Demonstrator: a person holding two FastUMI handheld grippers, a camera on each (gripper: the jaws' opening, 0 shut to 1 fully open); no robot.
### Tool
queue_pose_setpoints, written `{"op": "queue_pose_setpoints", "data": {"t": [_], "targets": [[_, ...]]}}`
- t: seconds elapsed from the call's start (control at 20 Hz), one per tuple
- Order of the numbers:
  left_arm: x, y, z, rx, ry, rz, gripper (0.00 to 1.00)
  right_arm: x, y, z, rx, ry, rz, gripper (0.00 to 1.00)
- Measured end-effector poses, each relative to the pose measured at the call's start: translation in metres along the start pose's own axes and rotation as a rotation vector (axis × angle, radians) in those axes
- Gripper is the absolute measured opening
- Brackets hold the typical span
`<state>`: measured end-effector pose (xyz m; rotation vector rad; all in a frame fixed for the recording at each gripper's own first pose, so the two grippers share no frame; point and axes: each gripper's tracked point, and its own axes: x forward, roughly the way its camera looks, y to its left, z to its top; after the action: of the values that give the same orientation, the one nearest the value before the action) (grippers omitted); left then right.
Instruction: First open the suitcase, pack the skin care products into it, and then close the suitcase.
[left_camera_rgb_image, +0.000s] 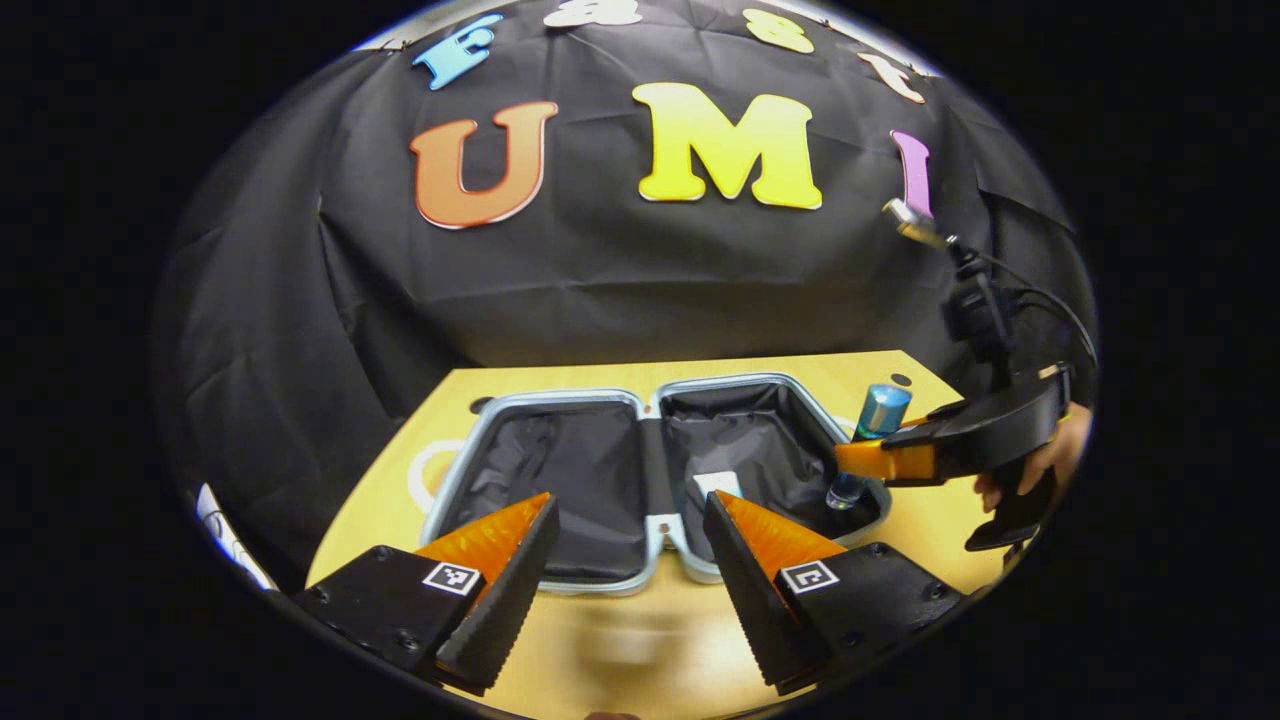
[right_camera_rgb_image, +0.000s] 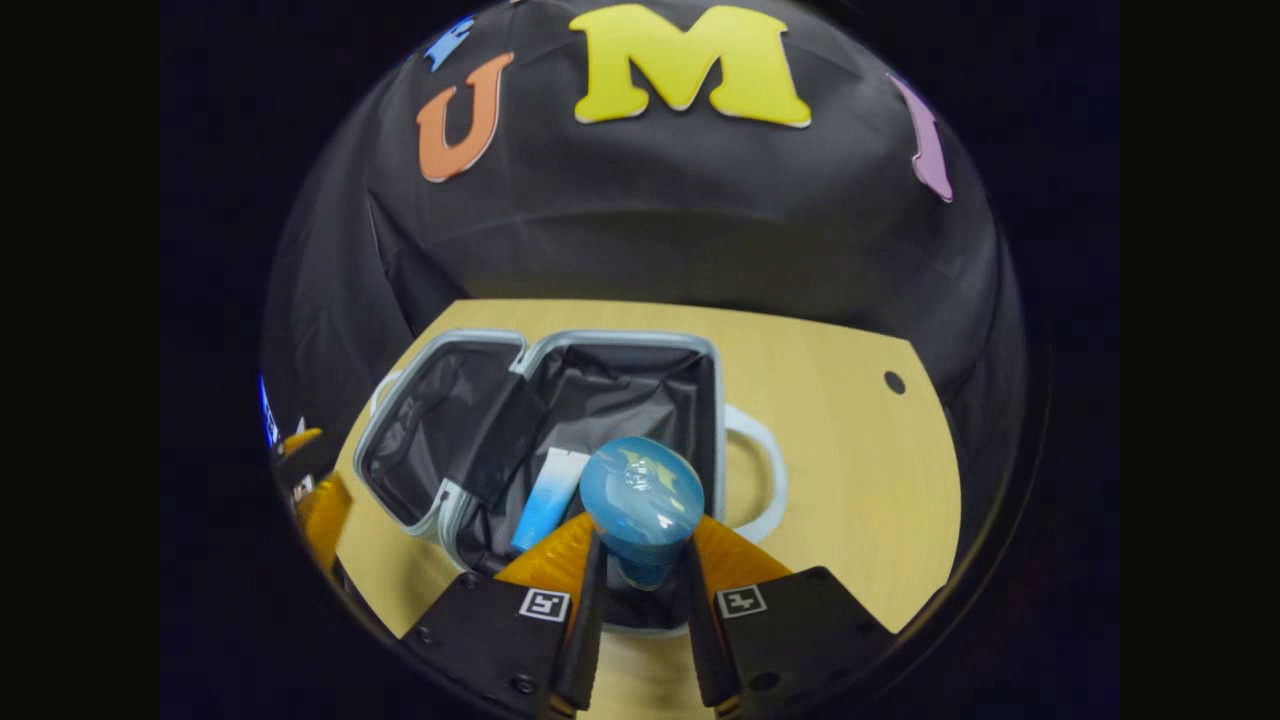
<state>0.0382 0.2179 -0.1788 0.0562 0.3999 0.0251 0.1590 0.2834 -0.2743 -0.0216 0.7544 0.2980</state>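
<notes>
Gripping the blue bottle (right_camera_rgb_image: 641, 500), the right tool (right_camera_rgb_image: 640, 575) overhangs a tube (right_camera_rgb_image: 545, 510).

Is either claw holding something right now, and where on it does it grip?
The right claw holds a blue bottle by its body below the cap, over the open suitcase. The left claw is open, holding nothing.

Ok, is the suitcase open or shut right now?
Open. The suitcase lies spread flat on the table, both lined halves facing up, while the right gripper holds a blue bottle over it.
</notes>
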Motion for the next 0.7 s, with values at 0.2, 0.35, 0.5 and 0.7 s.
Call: {"op": "queue_pose_setpoints", "data": {"t": [0.2,0.35,0.5,0.7], "targets": [[-0.022,0.034,0.014,-0.005,-0.102,0.014,0.93,0.029,0.015,-0.021,0.024,0.093,-0.021,0.36],[-0.022,0.071,0.01,-0.033,-0.11,0.056,0.93,0.043,0.021,-0.005,0.025,0.091,-0.039,0.37],[-0.011,0.119,-0.005,-0.092,-0.089,0.126,0.93,0.066,0.021,0.001,0.045,0.105,-0.074,0.37],[0.007,0.177,-0.019,-0.206,-0.094,0.193,0.93,0.092,0.02,-0.019,0.114,0.224,-0.122,0.37]]}}
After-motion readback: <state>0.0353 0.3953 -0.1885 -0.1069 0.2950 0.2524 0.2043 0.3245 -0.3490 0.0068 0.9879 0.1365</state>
